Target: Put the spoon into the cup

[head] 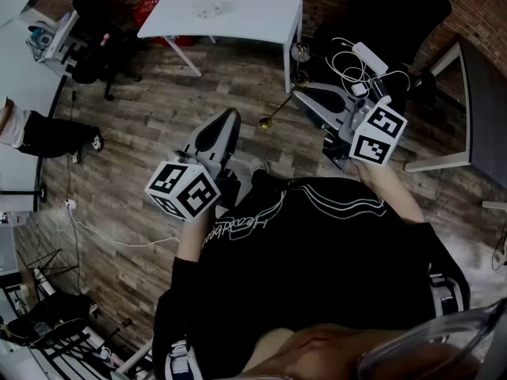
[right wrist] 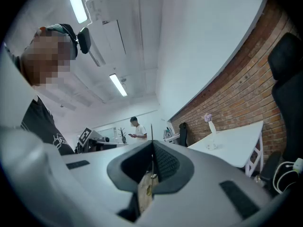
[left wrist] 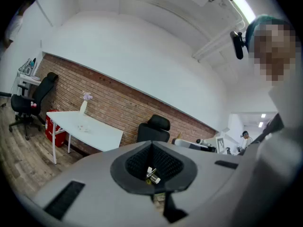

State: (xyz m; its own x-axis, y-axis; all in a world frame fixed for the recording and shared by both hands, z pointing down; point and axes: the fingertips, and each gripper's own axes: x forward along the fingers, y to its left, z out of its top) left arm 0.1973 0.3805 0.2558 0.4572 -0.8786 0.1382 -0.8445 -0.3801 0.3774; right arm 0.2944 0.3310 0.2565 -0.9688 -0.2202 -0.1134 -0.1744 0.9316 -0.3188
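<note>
Spoon: one spoon (head: 275, 114), held by its thin handle at the tip of the right hand-held gripper (head: 299, 95). Its round end points out toward the left hand-held gripper (head: 228, 119), near it but not touching, above the wooden floor (head: 158, 109).
Right grip: the jaws of the right hand-held gripper are pressed together on the spoon. In the right gripper view the handle shows as a thin line rising from the seam between the pads.
Left grip: the jaws of the left hand-held gripper are closed against each other. A small silvery thing (left wrist: 152, 174) shows low in the hollow between them, too small to tell what it is.
Count of grippers: two, one in each hand, both held out in front of the person's chest.
Desk: one white desk (head: 261, 14) stands beyond the grippers, well apart from the spoon, with one vase (left wrist: 84, 106) on it.
Office chairs: two, seen in the left gripper view (left wrist: 32, 98), (left wrist: 154, 129).
Background: one person (right wrist: 136, 128) stands far off.
</note>
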